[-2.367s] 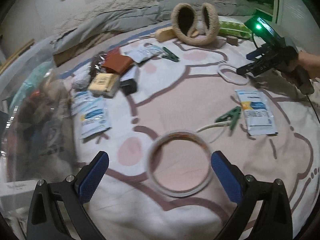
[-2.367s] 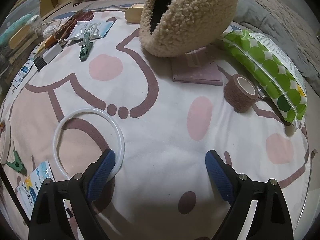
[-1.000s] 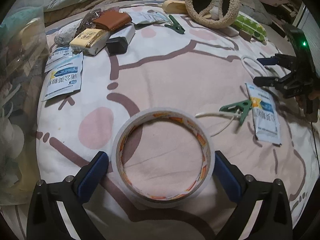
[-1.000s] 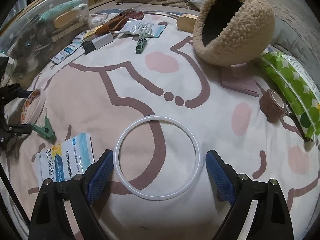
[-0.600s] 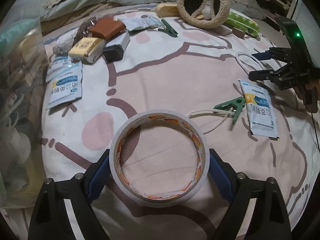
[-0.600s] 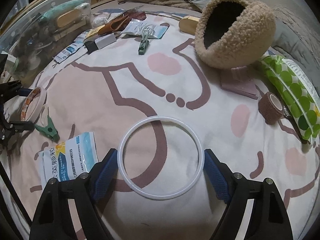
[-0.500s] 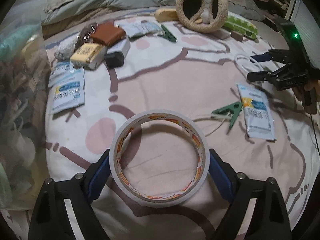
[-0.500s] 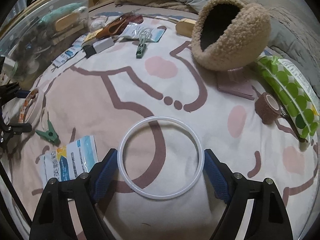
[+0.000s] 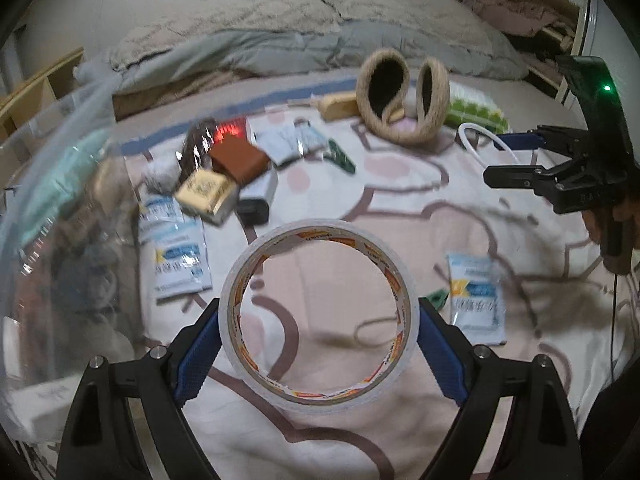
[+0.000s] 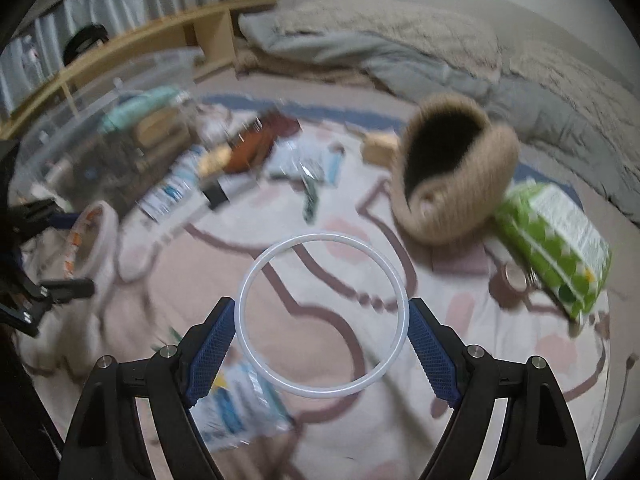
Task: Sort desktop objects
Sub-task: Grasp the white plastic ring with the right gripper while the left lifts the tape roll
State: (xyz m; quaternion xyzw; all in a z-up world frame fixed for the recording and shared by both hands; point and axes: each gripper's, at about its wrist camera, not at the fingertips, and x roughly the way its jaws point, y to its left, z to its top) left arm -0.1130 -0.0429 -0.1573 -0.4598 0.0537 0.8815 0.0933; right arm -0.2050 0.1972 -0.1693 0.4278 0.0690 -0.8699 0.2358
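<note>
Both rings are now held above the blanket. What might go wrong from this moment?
1. The thin white ring is pinched only at its two sides by the right hand-held gripper; it may bend and slip out.
2. The tape roll is gripped across its full width by the left hand-held gripper; a tilt may drop it onto the packets below.

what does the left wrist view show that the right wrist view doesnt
Only the left wrist view: the tape roll face-on, clamped between the left gripper's jaws, and a tan box.
Only the right wrist view: the white ring face-on in the right gripper's jaws, a brown tape roll, and a wooden shelf.
Both: the fleece earmuffs, green dotted pack, clear bin and patterned blanket.
</note>
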